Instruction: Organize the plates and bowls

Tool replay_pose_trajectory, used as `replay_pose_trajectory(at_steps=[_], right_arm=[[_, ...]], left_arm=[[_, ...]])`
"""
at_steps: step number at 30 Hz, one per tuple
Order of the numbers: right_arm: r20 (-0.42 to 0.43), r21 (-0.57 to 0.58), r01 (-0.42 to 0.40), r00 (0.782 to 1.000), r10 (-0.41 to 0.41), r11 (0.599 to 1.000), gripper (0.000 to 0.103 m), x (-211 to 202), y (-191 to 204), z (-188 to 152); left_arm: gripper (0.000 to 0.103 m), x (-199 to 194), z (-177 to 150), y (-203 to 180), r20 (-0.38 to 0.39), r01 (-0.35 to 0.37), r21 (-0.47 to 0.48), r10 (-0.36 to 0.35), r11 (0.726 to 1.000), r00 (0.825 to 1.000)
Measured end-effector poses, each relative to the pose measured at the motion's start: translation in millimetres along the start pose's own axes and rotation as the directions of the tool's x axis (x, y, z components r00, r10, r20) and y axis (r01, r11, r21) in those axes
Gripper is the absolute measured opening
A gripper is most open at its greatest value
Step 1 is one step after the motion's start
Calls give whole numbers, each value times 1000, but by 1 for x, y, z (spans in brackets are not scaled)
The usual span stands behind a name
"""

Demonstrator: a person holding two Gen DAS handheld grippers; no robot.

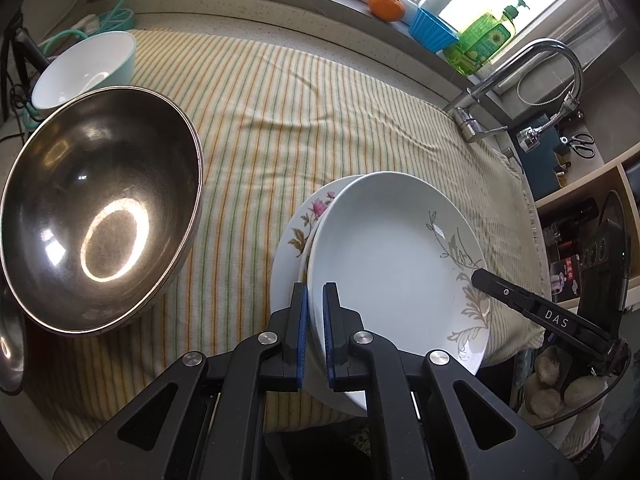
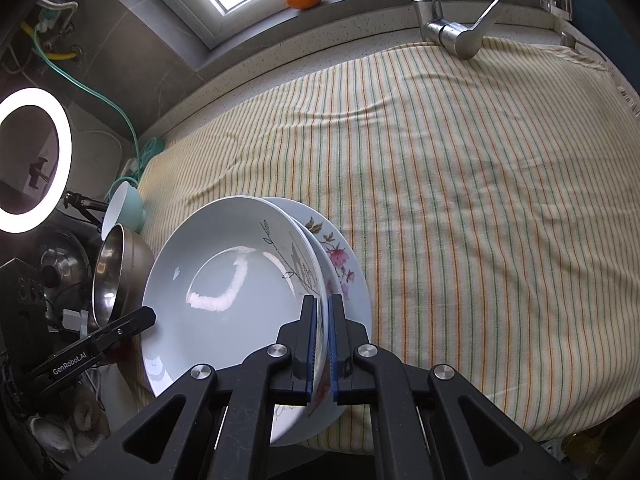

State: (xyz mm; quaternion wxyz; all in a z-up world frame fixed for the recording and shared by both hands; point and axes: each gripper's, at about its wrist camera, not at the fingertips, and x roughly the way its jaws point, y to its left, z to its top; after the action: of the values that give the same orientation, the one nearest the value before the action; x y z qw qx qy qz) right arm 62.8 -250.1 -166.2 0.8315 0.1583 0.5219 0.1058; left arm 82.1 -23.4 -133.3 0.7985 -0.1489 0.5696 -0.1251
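Both hand-held grippers, left (image 1: 315, 334) and right (image 2: 322, 344), clamp opposite rims of white leaf-patterned ceramic plate (image 1: 384, 256), resting atop floral white plate (image 1: 298, 236) beside large steel bowl (image 1: 100, 208). Keep plate level, centre it, release together.

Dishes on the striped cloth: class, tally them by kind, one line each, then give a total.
Plates: 2, the grey-leaf plate on the pink-flower plate.
Bowls: 2, the steel bowl and the pale green bowl.
Total: 4.
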Motion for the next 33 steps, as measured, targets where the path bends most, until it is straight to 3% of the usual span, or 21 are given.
replay_pose_trajectory(at_steps=[21,33], right_arm=[[-4,-46,37,999,-37,998,6,4,2,-2],[-6,-74,43,999,-43,996,8,5,3,-1]], left_arm=[[6,8,-3,-4,-11,-26,19,27,999,1000],[6,0,-3,-9,20,-57,39,56,998,998]])
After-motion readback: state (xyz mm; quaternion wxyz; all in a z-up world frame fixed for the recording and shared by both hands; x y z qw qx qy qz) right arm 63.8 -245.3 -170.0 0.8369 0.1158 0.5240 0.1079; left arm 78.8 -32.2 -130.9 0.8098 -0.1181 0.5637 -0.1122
